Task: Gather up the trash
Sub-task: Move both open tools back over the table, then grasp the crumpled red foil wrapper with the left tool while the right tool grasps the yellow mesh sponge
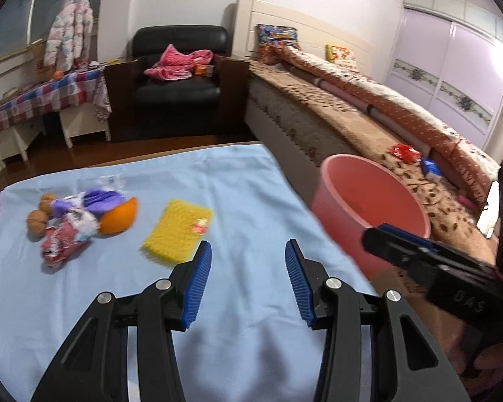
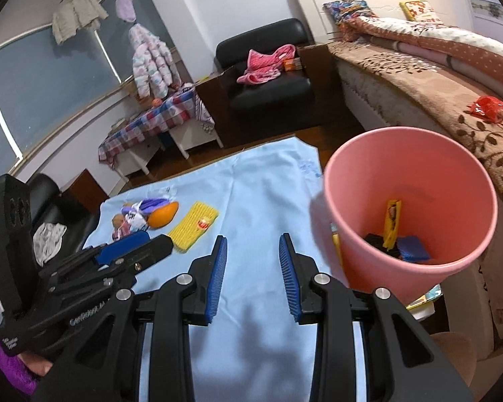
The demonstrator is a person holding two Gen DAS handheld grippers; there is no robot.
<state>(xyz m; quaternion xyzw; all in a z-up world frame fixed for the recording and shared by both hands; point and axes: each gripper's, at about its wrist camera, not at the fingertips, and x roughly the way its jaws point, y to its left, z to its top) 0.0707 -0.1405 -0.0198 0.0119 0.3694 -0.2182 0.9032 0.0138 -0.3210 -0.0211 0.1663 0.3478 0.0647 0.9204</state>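
A pile of trash lies on the light blue cloth [image 1: 244, 201] at the left: crumpled wrappers [image 1: 67, 231], two walnuts [image 1: 38, 217], an orange peel [image 1: 119, 217] and a yellow foam net [image 1: 177, 231] with a small sweet wrapper [image 1: 200, 227] on it. The pile also shows in the right wrist view [image 2: 144, 216]. A pink bin [image 2: 409, 214] stands at the cloth's right edge and holds a yellow wrapper [image 2: 393, 221] and dark and blue scraps. My left gripper [image 1: 248, 251] is open and empty, near the foam net. My right gripper [image 2: 253, 244] is open and empty, left of the bin.
A bed [image 1: 369, 107] with a brown patterned cover runs along the right, with red and blue packets [image 1: 415, 157] on it. A black armchair [image 1: 177, 77] with pink clothes stands at the back. A low table with a checked cloth [image 1: 47, 97] is at the back left.
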